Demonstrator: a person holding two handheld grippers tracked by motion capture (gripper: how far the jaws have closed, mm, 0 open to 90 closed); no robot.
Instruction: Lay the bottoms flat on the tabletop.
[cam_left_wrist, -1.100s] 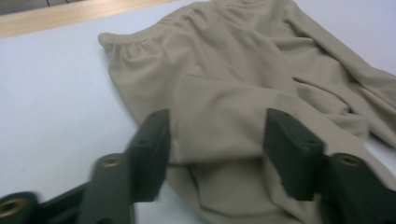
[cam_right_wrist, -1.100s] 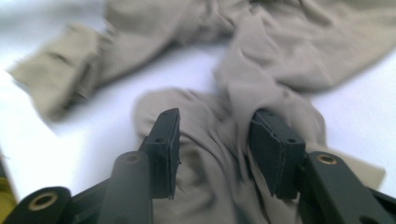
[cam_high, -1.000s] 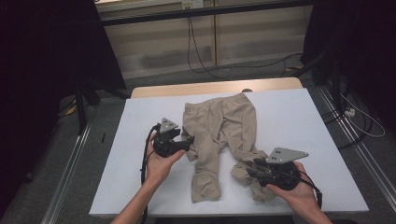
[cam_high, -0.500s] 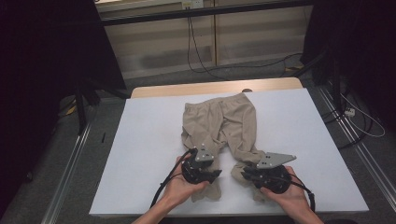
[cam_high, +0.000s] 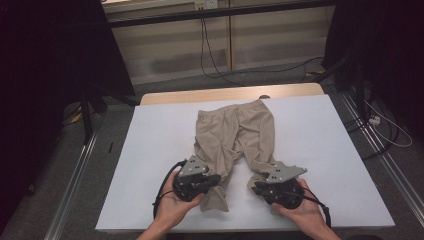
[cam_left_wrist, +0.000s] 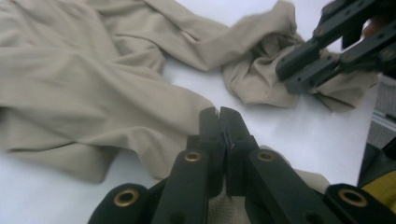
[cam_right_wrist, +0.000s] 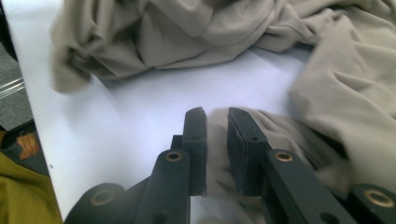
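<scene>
Tan pants (cam_high: 235, 130) lie flat on the white table (cam_high: 160, 130), waist at the far end and both legs toward me. My left gripper (cam_high: 212, 181) sits at the cuff of the left leg. In the left gripper view its jaws (cam_left_wrist: 219, 114) are pressed together, with tan cloth (cam_left_wrist: 93, 84) showing beneath them. My right gripper (cam_high: 257, 187) is at the crumpled cuff of the right leg. Its jaws (cam_right_wrist: 216, 116) are nearly closed with a fold of the pants (cam_right_wrist: 210, 28) pinched between them. The right gripper (cam_left_wrist: 292, 77) also shows biting that bunched cuff.
A wooden strip (cam_high: 225, 94) runs along the table's far edge. Cables (cam_high: 220, 65) trail on the floor beyond it. Metal rails (cam_high: 75, 175) flank the table, with dark stands at both sides. White surface lies bare to the left and right of the pants.
My left gripper came from beside the upper left leg down to its cuff near me and is shut there. The right gripper shifted slightly left at the other cuff.
</scene>
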